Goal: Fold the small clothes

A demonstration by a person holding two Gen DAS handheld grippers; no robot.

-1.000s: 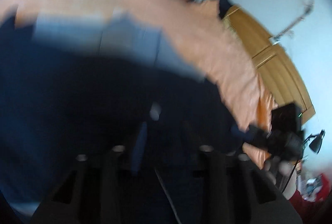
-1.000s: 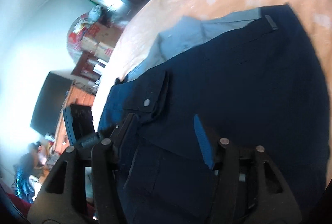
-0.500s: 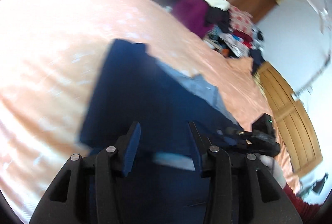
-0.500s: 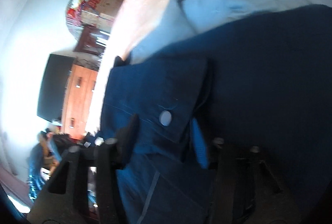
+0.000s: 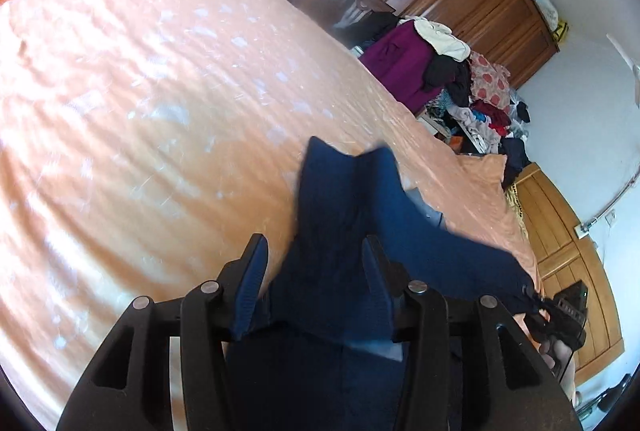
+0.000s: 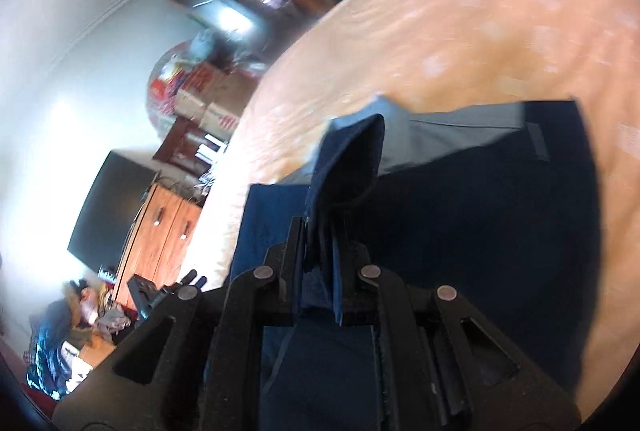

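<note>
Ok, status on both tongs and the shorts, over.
Right tongs shut on navy shorts, fold pinched and lifted. Left tongs open, fabric draped between fingers. Orange bedspread ahead, nothing in the way.

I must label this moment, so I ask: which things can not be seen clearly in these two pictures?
- Left wrist view: whether the left gripper pinches the navy garment; cloth covers the gap between the jaws.
- Right wrist view: the garment's near edge, hidden by the right gripper.
- Both views: the garment's full shape, bunched.
</note>
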